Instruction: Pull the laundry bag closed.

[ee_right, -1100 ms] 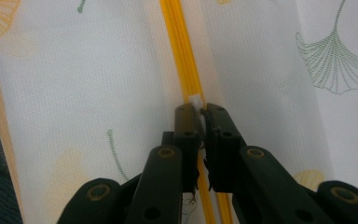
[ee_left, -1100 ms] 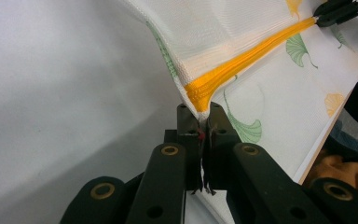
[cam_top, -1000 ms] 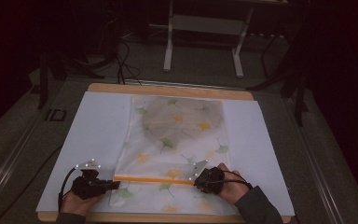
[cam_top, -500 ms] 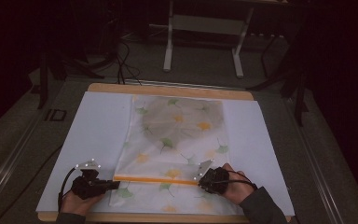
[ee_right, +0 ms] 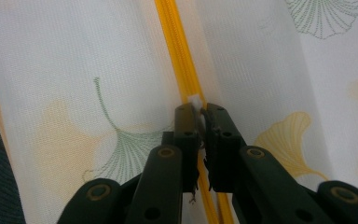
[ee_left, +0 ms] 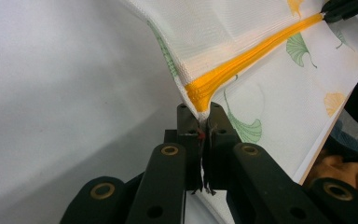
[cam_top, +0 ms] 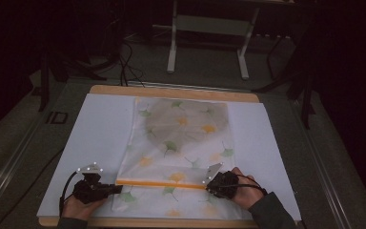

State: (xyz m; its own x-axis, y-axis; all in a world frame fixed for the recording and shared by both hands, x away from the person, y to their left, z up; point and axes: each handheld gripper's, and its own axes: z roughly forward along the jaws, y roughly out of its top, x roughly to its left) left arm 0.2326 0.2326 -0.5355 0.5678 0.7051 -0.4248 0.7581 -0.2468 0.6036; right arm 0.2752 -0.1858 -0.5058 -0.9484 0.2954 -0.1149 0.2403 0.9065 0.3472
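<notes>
Dim room behind, with a metal stand on the floor; up front a wooden bench [cam_top: 171,91] carries a white sheet [cam_top: 100,138], and on that lies a mesh bag [cam_top: 181,143] printed with ginkgo leaves, its orange zipper [cam_top: 159,183] running across near the person's edge. The left gripper [ee_left: 200,122] has its fingers closed on the zipper's left end, lifting that corner slightly off the sheet. The right gripper [ee_right: 200,112] is clamped on the small white zipper pull [ee_right: 195,100]. Since a second ago the right gripper has shifted a little rightward along the zipper (only slightly), while the left has stayed put. That suggests the zip is being drawn along with the end anchored, probably near its finish.
</notes>
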